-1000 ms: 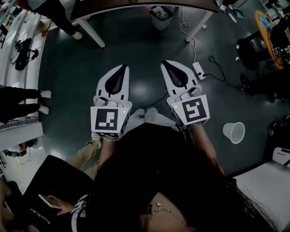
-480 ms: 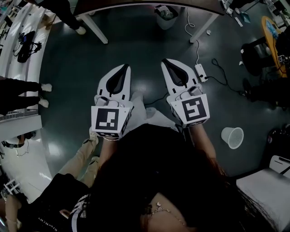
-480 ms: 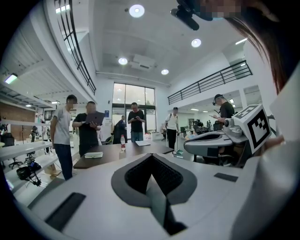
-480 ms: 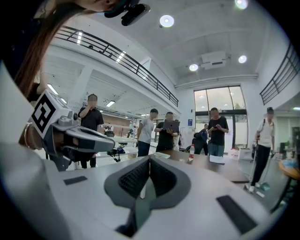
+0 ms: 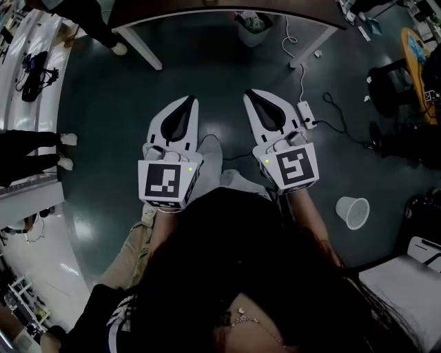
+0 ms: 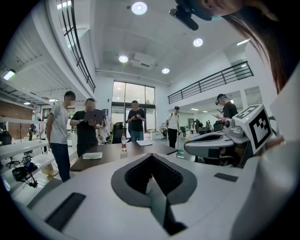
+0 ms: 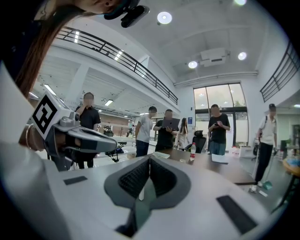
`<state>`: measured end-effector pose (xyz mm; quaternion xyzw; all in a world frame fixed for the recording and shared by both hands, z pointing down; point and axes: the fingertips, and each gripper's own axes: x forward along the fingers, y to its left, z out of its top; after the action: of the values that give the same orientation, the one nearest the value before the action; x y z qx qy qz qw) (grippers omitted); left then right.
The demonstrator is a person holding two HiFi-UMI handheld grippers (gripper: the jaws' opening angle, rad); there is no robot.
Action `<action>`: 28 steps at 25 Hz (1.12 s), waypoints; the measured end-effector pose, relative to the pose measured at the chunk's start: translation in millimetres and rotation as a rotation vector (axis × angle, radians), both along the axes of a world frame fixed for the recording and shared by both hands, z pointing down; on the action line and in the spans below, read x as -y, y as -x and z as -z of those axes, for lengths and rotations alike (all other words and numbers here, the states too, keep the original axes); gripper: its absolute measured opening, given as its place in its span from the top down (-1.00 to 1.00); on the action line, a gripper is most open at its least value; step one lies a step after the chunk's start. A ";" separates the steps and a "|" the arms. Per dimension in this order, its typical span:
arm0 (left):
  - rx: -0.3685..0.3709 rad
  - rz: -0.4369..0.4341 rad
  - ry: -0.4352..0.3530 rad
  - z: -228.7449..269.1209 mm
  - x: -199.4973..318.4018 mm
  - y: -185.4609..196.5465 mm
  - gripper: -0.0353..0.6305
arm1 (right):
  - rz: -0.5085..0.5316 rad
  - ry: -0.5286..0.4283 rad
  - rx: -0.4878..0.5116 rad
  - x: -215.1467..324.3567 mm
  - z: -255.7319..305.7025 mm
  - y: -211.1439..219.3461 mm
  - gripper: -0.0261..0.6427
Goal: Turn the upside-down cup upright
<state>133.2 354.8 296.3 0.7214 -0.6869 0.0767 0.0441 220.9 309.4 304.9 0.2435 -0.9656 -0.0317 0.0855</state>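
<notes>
Your head view is dim and underexposed; the floor [image 5: 220,76] carries only a faint sheen. Both gripper views are bright, lit by round ceiling lights [image 6: 138,7] and tall windows [image 6: 123,93]. Expect strong fisheye curvature and black vignetted corners.

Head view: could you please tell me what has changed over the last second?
The person has stepped forward. A leg now reaches out between the grippers, and the white bin has slid down the picture. The bystander at the lower left has slid lower too, with the phone now out of frame. The left gripper and right gripper stayed shut, empty and side by side.
</notes>
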 end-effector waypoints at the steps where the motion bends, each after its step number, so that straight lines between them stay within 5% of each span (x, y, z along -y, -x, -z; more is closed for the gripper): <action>1: 0.000 -0.004 -0.002 -0.1 5.9 5.9 0.88 | 0.003 0.006 0.008 5.1 0.5 7.0 0.87; 19: -0.003 -0.076 -0.004 -1.1 87.5 104.9 0.88 | -0.043 0.002 0.011 77.6 7.0 106.8 0.87; 28: -0.016 -0.107 -0.002 -7.7 122.7 122.1 0.88 | -0.068 0.012 0.024 109.1 3.6 124.8 0.87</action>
<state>11.1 232.1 304.0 0.7576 -0.6471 0.0724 0.0449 96.1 200.3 301.3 0.2761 -0.9579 -0.0198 0.0762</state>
